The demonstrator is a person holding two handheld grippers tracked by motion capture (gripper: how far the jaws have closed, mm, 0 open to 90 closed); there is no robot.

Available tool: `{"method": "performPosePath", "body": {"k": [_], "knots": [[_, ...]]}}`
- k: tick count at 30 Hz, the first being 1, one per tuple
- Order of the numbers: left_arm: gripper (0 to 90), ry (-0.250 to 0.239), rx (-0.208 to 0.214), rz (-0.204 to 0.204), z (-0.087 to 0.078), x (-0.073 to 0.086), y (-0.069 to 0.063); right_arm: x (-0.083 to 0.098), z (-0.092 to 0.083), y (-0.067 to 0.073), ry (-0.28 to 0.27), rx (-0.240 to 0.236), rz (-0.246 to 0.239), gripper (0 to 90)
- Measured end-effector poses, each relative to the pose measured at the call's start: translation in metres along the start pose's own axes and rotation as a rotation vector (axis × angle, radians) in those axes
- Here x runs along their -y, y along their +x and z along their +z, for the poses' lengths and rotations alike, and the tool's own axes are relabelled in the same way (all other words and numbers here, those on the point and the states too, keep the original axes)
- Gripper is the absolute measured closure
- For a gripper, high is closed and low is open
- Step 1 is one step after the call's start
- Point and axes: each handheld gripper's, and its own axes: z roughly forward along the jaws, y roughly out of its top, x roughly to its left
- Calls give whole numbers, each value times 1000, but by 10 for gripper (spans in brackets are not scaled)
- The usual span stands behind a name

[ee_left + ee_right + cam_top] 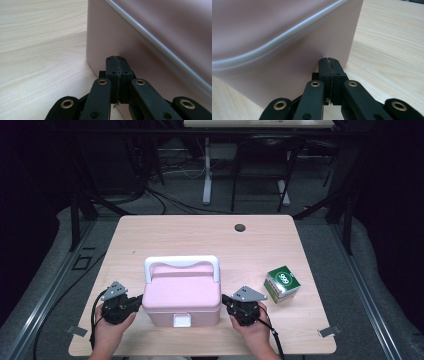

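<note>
Table (165, 232), pale wood, carries a pink plastic lidded box with white handle (182, 292) near its front edge, centre. Left gripper (139, 303) is against the box's left wall, jaws pressed together, empty. Right gripper (226, 299) is at the right wall, same. Green-and-white cube carton (282, 284) sits right of it.

The high view looks forward and down over the whole table (210, 227). Each gripper view sits low (almost against it), looking along closed jaws at opposite side walls of the pink box (182, 296), which all three views share.
</note>
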Motion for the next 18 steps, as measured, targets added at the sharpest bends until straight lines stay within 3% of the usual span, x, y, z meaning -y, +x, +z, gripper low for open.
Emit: {"method": "performPosePath", "body": {"k": [5,18], "knots": [[900,0,30,-34,0,1,3,2,0,-6,2,-52,68,900],[900,13,37,-38,2,-1,-5,4,-7,-9,9,-59,115,900]]}}
